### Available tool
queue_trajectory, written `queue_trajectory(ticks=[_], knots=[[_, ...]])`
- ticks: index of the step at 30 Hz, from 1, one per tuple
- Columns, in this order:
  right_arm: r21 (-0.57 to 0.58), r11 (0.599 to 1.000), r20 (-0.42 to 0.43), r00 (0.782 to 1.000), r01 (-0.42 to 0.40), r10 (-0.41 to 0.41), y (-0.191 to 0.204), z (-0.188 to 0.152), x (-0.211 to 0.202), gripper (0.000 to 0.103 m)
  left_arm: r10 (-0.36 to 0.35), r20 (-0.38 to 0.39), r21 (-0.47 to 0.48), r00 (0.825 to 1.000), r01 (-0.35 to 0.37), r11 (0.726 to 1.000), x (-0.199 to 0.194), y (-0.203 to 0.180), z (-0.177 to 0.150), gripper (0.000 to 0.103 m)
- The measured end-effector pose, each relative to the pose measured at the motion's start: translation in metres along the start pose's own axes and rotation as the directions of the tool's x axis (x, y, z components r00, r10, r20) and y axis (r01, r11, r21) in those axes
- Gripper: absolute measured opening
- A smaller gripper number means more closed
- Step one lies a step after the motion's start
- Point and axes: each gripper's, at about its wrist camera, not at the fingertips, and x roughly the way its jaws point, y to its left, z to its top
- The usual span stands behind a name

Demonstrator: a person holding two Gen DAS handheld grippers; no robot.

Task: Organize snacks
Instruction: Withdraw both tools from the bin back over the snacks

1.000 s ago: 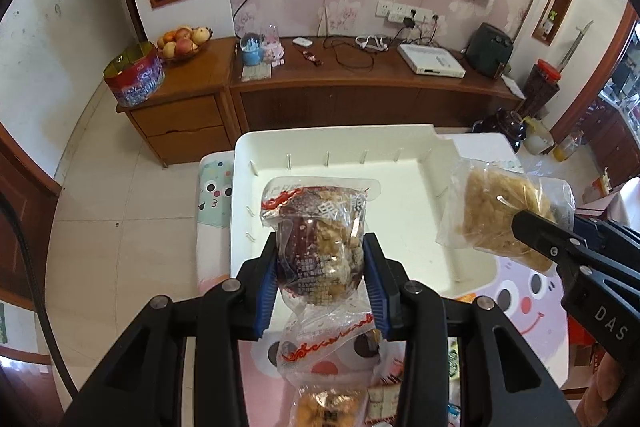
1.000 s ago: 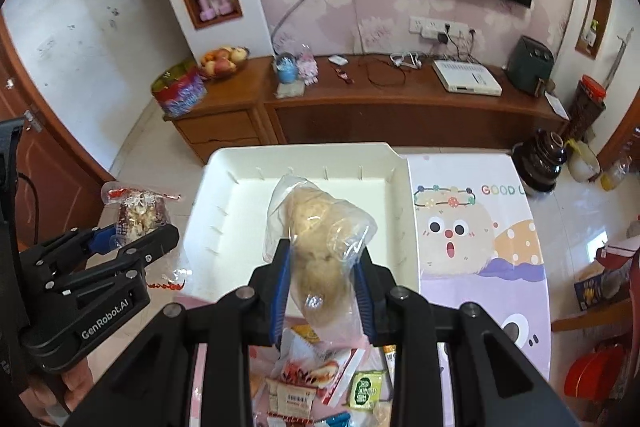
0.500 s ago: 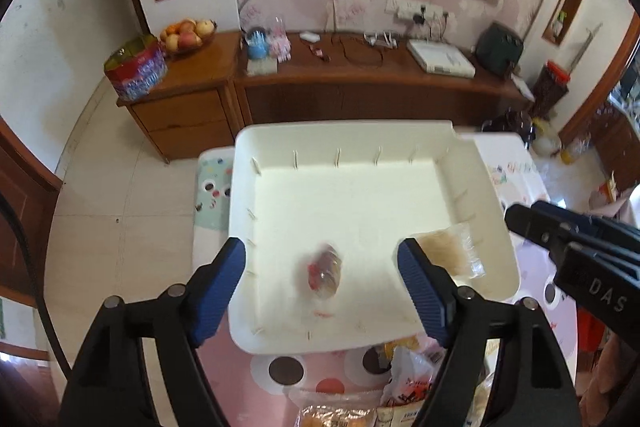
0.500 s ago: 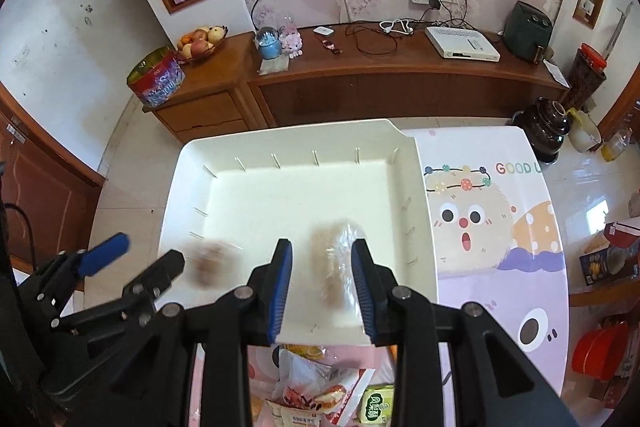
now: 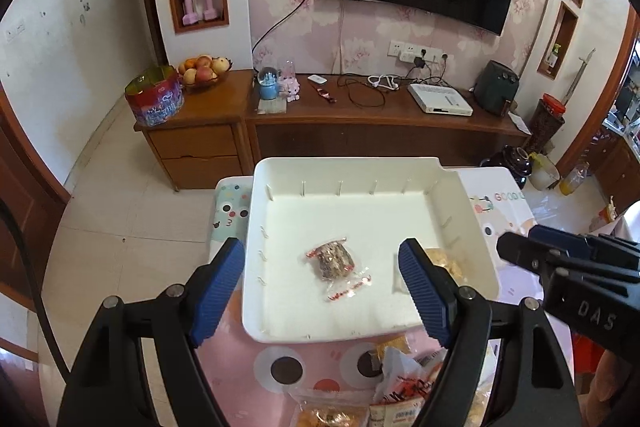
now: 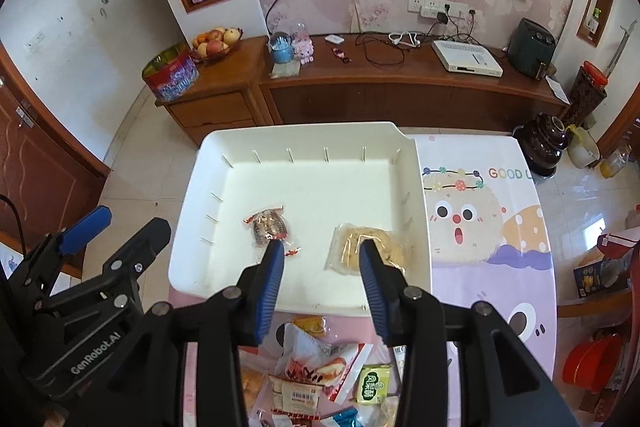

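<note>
A white tray sits on the pink cartoon table mat. In it lie a dark nut snack packet at the left and a pale yellow snack bag at the right. My left gripper is open and empty above the tray's near edge; it also shows in the right wrist view. My right gripper is open and empty over the tray's front; its tips show in the left wrist view. A pile of loose snack packets lies just in front of the tray.
The mat stretches right of the tray. Tiled floor lies left of the table. A wooden TV cabinet stands beyond, with a fruit bowl and a tin. A red stool is at the right.
Both grippers opened and let go of their packets, which now lie in the tray. Both grippers drew back toward the tray's near edge and rose.
</note>
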Motion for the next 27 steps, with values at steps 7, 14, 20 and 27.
queue_trajectory(ticks=[7, 14, 20, 27], knots=[[0.054, 0.998, 0.143, 0.989, 0.032, -0.039, -0.009, -0.017, -0.042, 0.039, -0.019, 0.038, 0.004, 0.999, 0.019, 1.000, -0.039, -0.004, -0.014, 0.078], [0.036, 0.999, 0.210, 0.977, 0.028, -0.035, -0.014, -0.040, -0.082, 0.039, -0.043, 0.067, 0.031, 0.997, 0.041, 0.999, -0.082, -0.011, -0.034, 0.079], [-0.017, 0.999, 0.238, 0.970, 0.046, -0.041, -0.014, -0.064, -0.117, 0.039, -0.047, 0.083, 0.047, 0.995, 0.043, 0.998, -0.117, -0.019, -0.055, 0.081], [-0.053, 0.996, 0.281, 0.958, 0.077, -0.059, -0.015, -0.096, -0.154, 0.040, -0.068, 0.080, 0.039, 0.995, 0.065, 0.997, -0.147, -0.025, -0.078, 0.088]])
